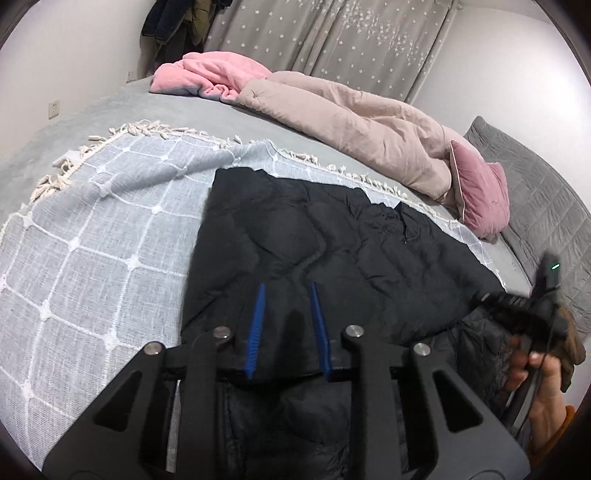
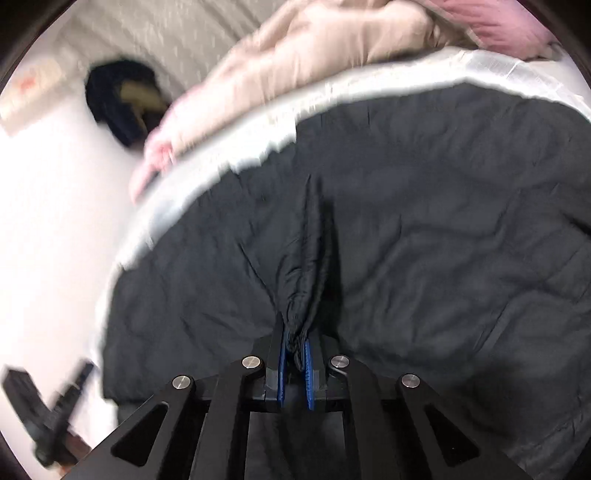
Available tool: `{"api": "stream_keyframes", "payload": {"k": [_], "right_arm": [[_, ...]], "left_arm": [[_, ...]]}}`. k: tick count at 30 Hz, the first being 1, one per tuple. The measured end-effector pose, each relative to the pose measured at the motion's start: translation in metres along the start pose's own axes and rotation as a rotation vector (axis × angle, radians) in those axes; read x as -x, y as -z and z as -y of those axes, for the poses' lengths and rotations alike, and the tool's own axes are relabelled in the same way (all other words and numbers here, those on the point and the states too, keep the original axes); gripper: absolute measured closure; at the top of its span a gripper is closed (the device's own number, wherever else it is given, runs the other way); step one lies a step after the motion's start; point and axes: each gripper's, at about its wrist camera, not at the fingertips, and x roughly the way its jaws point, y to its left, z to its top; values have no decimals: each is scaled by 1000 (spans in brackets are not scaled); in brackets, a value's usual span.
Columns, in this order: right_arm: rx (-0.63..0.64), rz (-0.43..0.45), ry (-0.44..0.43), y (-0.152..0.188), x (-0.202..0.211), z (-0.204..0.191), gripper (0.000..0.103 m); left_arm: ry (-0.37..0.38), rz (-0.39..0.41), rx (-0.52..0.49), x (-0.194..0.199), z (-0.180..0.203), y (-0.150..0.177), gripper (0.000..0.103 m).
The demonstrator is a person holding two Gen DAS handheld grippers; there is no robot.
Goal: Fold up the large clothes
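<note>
- Bedroom: grey bed (image 1: 221, 110) with a pale checked throw (image 1: 92, 240) spread on it, tasselled fringe along the throw's far edge.
- Starred curtain (image 1: 332, 37) behind the bed; dark coats (image 1: 173, 26) hanging in the room's far left corner.
- Beige duvet (image 1: 362, 122) and pink blanket (image 1: 210, 70) bunched along the bed's far edge; pink cushion (image 1: 480, 192) against the grey headboard (image 1: 535, 206).
- Black padded jacket (image 1: 314, 236) lies flat on the throw, reaching the bed's near edge.
- Left gripper (image 1: 286, 295): blue pads apart, nothing between them, just above the jacket.
- Right gripper (image 2: 295, 350): jaws clamped on a pinched-up fold of the jacket, fabric bunched between the pads.
- Right-wrist view is motion-blurred; left gripper's body visible bottom left.
- Right hand (image 1: 535, 373) on its handle at the jacket's right end.
</note>
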Motion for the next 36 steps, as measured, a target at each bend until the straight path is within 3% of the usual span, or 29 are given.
{"api": "stream_keyframes", "payload": {"k": [3, 5, 8, 12, 14, 16, 19, 26, 30, 36], "right_arm": [[65, 69, 77, -1, 14, -1, 97], [80, 2, 137, 5, 4, 4, 97], [106, -83, 211, 21, -14, 15, 97], [117, -63, 221, 28, -7, 13, 91], [39, -101, 174, 26, 9, 21, 85], [-19, -105, 118, 23, 35, 33, 64], [-51, -11, 150, 19, 89, 50, 38], [-173, 67, 194, 9, 152, 118, 33], [-186, 89, 220, 1, 178, 152, 33], [-284, 111, 266, -6, 200, 215, 33]], "left_arm": [[-104, -131, -13, -27, -3, 10, 76], [-151, -200, 16, -44, -10, 19, 76], [-162, -194, 12, -43, -7, 18, 76], [-212, -203, -11, -41, 4, 15, 74], [-247, -219, -2, -39, 11, 9, 62], [-241, -202, 13, -33, 17, 5, 34], [-208, -152, 0, -14, 37, -1, 24], [-269, -153, -100, 25, 83, 0, 10], [-258, -157, -47, 42, 83, 15, 2], [-236, -169, 24, 52, 90, 46, 2]]}}
